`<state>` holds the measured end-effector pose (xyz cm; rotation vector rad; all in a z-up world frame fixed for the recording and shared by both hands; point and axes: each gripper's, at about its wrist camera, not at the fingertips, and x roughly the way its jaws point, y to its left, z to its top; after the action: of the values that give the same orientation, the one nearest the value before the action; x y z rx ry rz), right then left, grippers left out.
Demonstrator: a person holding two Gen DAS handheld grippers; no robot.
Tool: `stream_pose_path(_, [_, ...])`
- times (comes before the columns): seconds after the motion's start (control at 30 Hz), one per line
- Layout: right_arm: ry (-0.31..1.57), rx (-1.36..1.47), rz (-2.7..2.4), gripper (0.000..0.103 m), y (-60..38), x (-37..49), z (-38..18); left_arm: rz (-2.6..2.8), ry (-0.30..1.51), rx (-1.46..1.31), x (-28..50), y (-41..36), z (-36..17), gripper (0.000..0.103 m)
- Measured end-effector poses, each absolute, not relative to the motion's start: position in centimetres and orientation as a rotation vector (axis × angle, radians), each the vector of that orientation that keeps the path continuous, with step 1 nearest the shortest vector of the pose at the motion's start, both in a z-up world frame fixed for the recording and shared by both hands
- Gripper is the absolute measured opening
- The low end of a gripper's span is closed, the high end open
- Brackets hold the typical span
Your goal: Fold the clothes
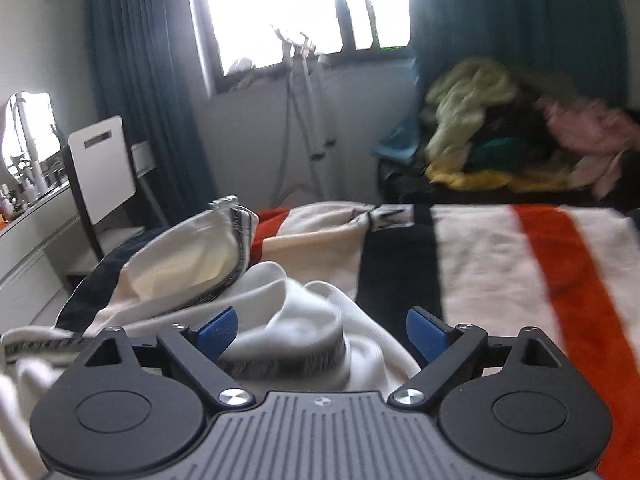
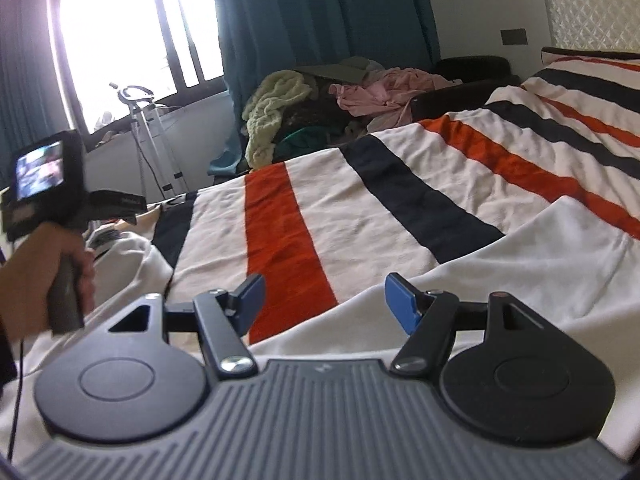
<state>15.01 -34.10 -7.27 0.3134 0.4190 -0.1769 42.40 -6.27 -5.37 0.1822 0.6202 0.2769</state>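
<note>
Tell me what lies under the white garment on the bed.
The white garment lies on a striped blanket with orange, navy and cream bands. Whatever the blanket covers, and the part of it beneath the garment, is hidden.

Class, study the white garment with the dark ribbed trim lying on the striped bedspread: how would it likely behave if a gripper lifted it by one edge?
The white garment is probably floppy: it lies in soft bunched folds. It would likely drape and trail rather than keep its shape, since it spreads loosely across the striped bedspread. It seems light.

Right gripper (image 2: 324,300) agape, white garment (image 2: 520,264), striped bedspread (image 2: 360,184)
</note>
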Motion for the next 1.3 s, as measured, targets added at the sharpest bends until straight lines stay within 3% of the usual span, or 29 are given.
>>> stream_pose_path(0.13, [0.420,0.321,-0.185,0.069,-34.6,17.1,-8.3,0.408,0.797,0.240,47.1,-5.8,-8.7,0.093])
stream_pose_path(0.2, [0.419,0.315,-0.193,0.069,-34.8,17.9,-8.9,0.412,0.800,0.232,47.7,-5.5,-9.5,0.094])
stream_pose_path(0.43, [0.456,0.337,-0.204,0.069,-35.3,18.9,-10.1,0.296,0.764,0.179,45.1,-4.5,-7.6,0.033])
stream_pose_path(0.53, [0.427,0.318,-0.199,0.069,-35.0,18.0,-9.6,0.225,0.739,0.053,42.6,-1.9,-5.1,0.024])
stream_pose_path(0.83, [0.379,0.241,-0.189,0.069,-33.6,16.2,-7.9,0.180,0.591,-0.207,29.4,9.7,3.0,0.023])
stream_pose_path(1.1, [0.344,0.191,-0.147,0.069,-32.6,14.9,-6.9,0.429,0.619,-0.259,22.1,20.4,0.2,0.023])
stream_pose_path(1.2, [0.341,0.174,-0.115,0.069,-32.1,14.7,-6.9,0.406,0.626,-0.257,20.1,21.1,-0.7,0.029])
stream_pose_path(1.3, [0.342,0.167,-0.074,0.069,-31.6,14.4,-7.0,0.370,0.610,-0.178,18.6,19.7,0.5,0.041])
